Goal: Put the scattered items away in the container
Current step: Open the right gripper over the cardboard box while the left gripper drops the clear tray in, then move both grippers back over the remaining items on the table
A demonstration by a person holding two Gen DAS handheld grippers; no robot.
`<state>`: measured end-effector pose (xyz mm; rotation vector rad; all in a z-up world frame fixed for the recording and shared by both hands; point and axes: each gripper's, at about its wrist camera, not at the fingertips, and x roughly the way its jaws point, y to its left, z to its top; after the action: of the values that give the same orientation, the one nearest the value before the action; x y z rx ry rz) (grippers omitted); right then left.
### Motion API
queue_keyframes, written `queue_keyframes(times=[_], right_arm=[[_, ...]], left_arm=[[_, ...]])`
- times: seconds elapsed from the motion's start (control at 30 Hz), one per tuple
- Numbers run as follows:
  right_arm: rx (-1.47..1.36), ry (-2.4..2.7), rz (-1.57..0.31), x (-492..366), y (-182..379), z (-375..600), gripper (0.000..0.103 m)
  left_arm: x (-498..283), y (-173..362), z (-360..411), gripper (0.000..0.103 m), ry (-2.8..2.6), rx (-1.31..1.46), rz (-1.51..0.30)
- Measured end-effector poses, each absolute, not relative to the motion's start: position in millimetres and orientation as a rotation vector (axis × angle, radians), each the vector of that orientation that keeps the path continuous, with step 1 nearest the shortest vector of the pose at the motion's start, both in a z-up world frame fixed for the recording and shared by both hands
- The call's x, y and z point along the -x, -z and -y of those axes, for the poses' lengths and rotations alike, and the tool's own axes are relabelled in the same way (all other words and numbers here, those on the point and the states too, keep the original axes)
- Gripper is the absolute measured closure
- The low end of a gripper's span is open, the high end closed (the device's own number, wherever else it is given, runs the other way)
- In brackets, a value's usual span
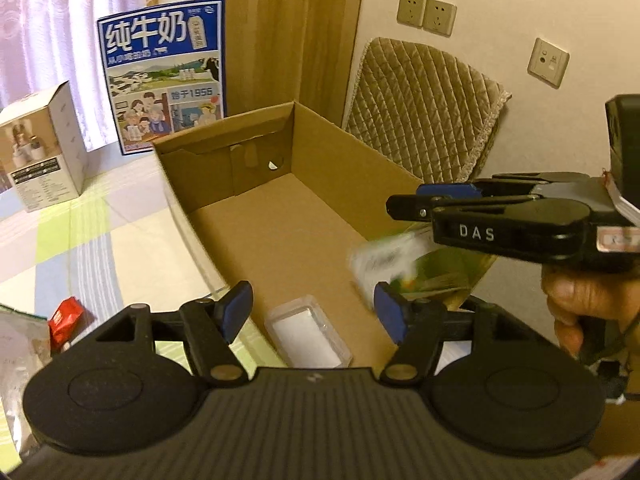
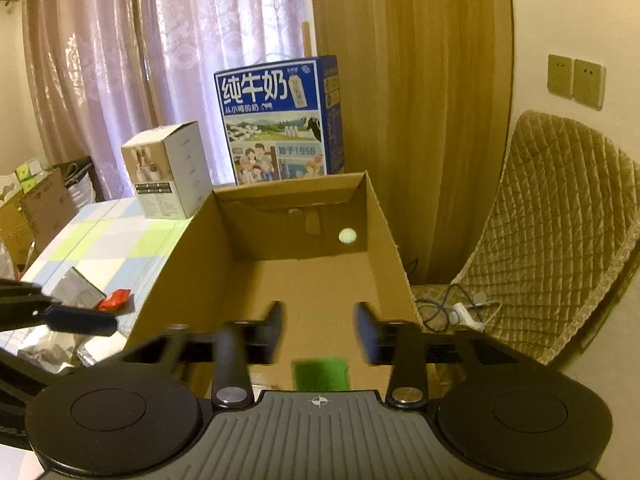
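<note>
Both jaws spread, clear case (image 1: 308, 334) in cardboard box (image 1: 320, 132) – left view only, blurred green packet (image 2: 320, 372) below right gripper (image 2: 318, 330)

Dim, warm indoor light glows through the sheer pink curtain (image 2: 132, 64); fisheye edges bend; the green-and-white packet (image 1: 384, 258) is motion-blurred.

Left gripper (image 1: 312, 312) body: black, ribbed grey top plate, a small pale mark at its front edge.
Left gripper discs: two round black caps, one per side.
Left fingers (image 1: 236, 304): black arms with blue pads; brass-coloured pivot pins at the base.
Right gripper (image 2: 318, 328) body: same black frame, ribbed grey plate, white crosshair mark.
Right fingers (image 2: 366, 330): black arms, dark blue pads, silver pivot pins.
Right gripper side, left wrist view: white letters "DAS", one small silver screw, a red-edged label.
Right hand (image 1: 576, 312): bare skin.
</note>
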<state>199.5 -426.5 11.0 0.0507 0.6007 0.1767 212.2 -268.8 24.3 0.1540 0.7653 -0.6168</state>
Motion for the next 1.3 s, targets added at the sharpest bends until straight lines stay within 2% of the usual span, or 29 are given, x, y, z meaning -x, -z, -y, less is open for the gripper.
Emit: queue_keyframes(times=[0.73,0.97,1.3], right_arm=[[-0.114,-0.168,-0.554,-130.1,-44.8,416.3,0.030],[-0.120,-0.210,-0.547,-99.9,-52.3,389.1,0.022],[-0.165,-0.281,-0.579,-65.3,-46.3,343.2,0.009]], left_arm=[[-152.4,-28.5,176.2,0.030,0.465,-0.080,-0.770],[-127.0,-27.9,139.2,0.027,0.396,-0.064,-0.782],[-88.8,-18.9,78.1,0.017,0.287,-0.068,-0.811]])
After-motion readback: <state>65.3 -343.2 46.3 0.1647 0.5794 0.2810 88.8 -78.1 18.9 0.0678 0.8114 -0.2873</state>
